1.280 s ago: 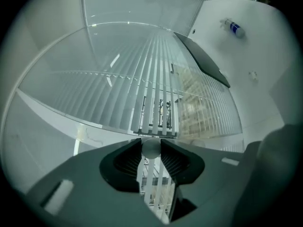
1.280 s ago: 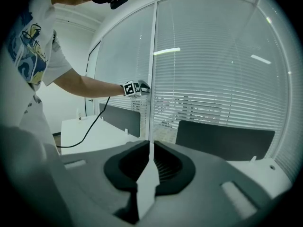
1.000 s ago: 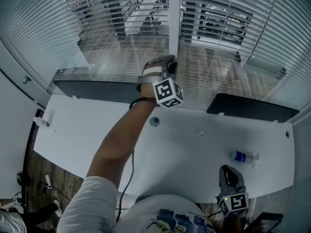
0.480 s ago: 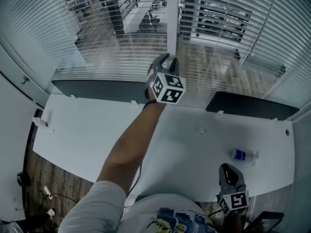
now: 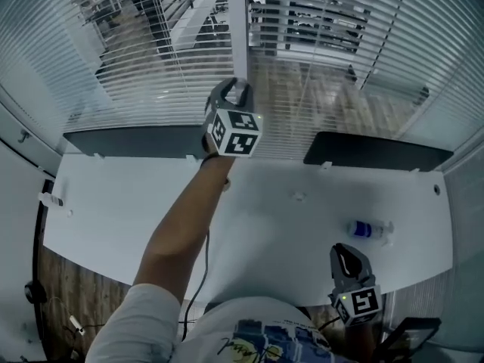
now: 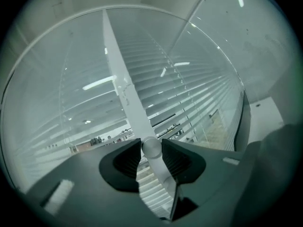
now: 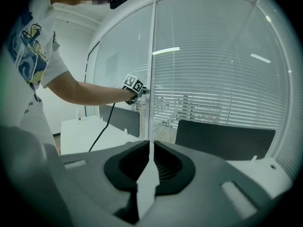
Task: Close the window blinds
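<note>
The left gripper [image 5: 231, 93] has rolled about its own line over the last second, so its marker cube [image 5: 234, 133] now turns a different face to the head view. The hand itself has hardly shifted from its place at the window. Its jaws have just eased a little wider, with the blinds' wand [image 6: 152, 148] between them. In the left gripper view both pads seem to touch the round rod, so I read this as a light clasp on the wand, not a release.

Nearest the person, the right gripper [image 5: 345, 257] hangs over the near edge of the white desk [image 5: 136, 210], towards its right corner, with its jaws drawn together on nothing. Just beyond it a bottle [image 5: 367, 229] lies on the desk near the right edge. Two dark panels [image 5: 128, 138] stand along the far edge. Past them the left arm reaches across to the window post [image 5: 237, 21], where the wand hangs.

Behind the post the blinds [image 5: 136, 59] are down, but the slats lie flat enough that the room beyond shows between them. The roll looks like a twist of the wand, which is the move that tilts the slats. Judged by the gaps, closing is under way and not done, and further twists, probably with a fresh hold each time, seem needed
</note>
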Demonstrator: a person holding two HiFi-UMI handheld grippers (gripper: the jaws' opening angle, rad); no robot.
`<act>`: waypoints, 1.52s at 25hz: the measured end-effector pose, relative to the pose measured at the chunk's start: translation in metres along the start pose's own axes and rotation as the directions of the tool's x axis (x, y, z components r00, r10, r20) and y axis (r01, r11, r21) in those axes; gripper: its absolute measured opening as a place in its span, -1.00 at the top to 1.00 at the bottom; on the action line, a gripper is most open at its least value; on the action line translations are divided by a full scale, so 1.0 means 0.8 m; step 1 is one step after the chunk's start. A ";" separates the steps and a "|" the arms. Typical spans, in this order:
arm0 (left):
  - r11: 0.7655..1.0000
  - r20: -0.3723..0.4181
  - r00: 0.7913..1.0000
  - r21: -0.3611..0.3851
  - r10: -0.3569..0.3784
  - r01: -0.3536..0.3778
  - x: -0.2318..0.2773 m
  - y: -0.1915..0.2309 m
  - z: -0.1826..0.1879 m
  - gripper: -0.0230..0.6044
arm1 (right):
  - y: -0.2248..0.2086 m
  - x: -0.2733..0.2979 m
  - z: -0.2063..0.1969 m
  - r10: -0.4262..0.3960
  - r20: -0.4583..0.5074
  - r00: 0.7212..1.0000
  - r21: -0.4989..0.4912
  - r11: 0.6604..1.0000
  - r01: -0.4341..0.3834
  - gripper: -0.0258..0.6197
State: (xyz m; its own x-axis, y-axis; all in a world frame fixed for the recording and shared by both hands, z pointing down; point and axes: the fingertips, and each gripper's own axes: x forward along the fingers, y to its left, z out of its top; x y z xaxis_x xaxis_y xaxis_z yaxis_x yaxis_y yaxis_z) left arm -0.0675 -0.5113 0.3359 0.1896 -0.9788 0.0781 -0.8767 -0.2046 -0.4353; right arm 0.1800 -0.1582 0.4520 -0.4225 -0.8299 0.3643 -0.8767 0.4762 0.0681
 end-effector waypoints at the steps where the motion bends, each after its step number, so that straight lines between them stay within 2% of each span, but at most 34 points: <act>1: 0.998 -0.002 1.000 0.055 -0.001 0.002 -0.002 -0.001 -0.001 0.45 | 0.001 0.000 0.000 0.002 -0.006 1.000 -0.002 1.000 -0.002 0.83; 4: 0.975 -0.005 1.000 0.223 -0.011 0.012 -0.007 -0.005 -0.007 0.41 | 0.001 0.000 -0.002 0.001 -0.005 1.000 0.001 1.000 -0.001 0.83; 6: 0.940 -0.005 1.000 0.339 -0.019 0.019 -0.007 -0.008 -0.008 0.40 | 0.000 0.000 -0.002 0.000 -0.002 1.000 0.002 1.000 0.000 0.83; 8: 0.891 -0.006 1.000 0.454 -0.026 0.026 -0.006 -0.010 -0.006 0.40 | 0.000 -0.001 -0.002 0.002 0.005 1.000 0.005 1.000 -0.002 0.83; 11: 0.797 -0.027 0.999 0.602 -0.038 0.047 -0.001 -0.014 -0.003 0.40 | 0.002 -0.002 -0.003 0.009 -0.009 1.000 0.001 1.000 -0.009 0.83; 13: 0.732 -0.051 0.998 0.678 -0.044 0.067 0.003 -0.019 -0.004 0.40 | 0.002 -0.003 -0.004 0.010 -0.011 1.000 0.001 1.000 -0.010 0.83; 16: 0.649 -0.087 0.995 0.754 -0.051 0.099 0.009 -0.029 -0.012 0.40 | -0.002 -0.008 -0.005 0.001 0.006 1.000 -0.003 1.000 -0.001 0.83; 18: 0.602 -0.101 0.994 0.791 -0.040 0.105 0.013 -0.031 -0.017 0.41 | -0.005 -0.009 -0.009 -0.007 0.003 1.000 -0.002 1.000 0.007 0.83; 19: 0.587 -0.104 0.994 0.803 -0.031 0.102 0.014 -0.029 -0.017 0.47 | -0.005 -0.008 -0.010 -0.009 0.001 1.000 0.000 1.000 0.009 0.83; 20: 0.584 -0.106 0.994 0.806 -0.026 0.101 0.014 -0.028 -0.016 0.52 | -0.004 -0.007 -0.010 -0.008 0.001 1.000 0.001 1.000 0.008 0.83; 21: 0.598 -0.107 0.994 0.795 -0.029 0.103 0.014 -0.026 -0.016 0.52 | -0.003 -0.006 -0.008 -0.005 0.001 1.000 0.001 1.000 0.005 0.83; 22: 0.627 -0.109 0.993 0.772 -0.037 0.108 0.014 -0.024 -0.017 0.52 | -0.001 -0.004 -0.007 0.001 0.001 1.000 0.001 1.000 -0.001 0.83; 26: 0.774 -0.089 0.995 0.627 -0.038 0.085 0.013 -0.017 -0.010 0.52 | 0.001 -0.002 -0.003 0.009 -0.009 1.000 0.006 1.000 -0.009 0.83; 29: 0.880 -0.071 0.997 0.470 -0.041 0.070 0.013 -0.019 -0.005 0.52 | -0.004 -0.007 -0.007 -0.003 -0.013 1.000 0.015 1.000 0.003 0.83; 31: 0.936 -0.058 0.998 0.348 -0.037 0.055 0.010 -0.017 -0.004 0.52 | -0.003 -0.008 -0.010 -0.004 -0.016 1.000 0.015 1.000 0.004 0.83; 32: 0.957 -0.053 0.998 0.285 -0.034 0.048 0.009 -0.014 -0.005 0.52 | -0.002 -0.007 -0.010 -0.002 -0.015 1.000 0.015 1.000 0.002 0.83; 34: 0.982 -0.047 0.999 0.188 -0.027 0.035 0.006 -0.007 -0.006 0.52 | 0.000 -0.005 -0.009 0.000 -0.012 1.000 0.011 1.000 0.000 0.83; 36: 0.987 -0.043 0.999 0.157 -0.020 0.027 0.005 -0.005 -0.006 0.52 | 0.000 -0.003 -0.007 0.000 -0.009 1.000 0.007 1.000 0.000 0.83; 38: 0.986 -0.037 0.999 0.163 -0.019 0.025 0.005 -0.005 -0.005 0.52 | 0.000 -0.002 -0.007 0.002 -0.009 1.000 0.008 1.000 -0.002 0.83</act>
State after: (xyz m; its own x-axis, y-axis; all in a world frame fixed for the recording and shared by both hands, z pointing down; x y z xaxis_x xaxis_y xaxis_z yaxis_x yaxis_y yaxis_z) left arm -0.0649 -0.5146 0.3417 0.1903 -0.9745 0.1192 -0.7880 -0.2240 -0.5734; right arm 0.1822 -0.1554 0.4566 -0.4220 -0.8262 0.3732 -0.8776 0.4755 0.0603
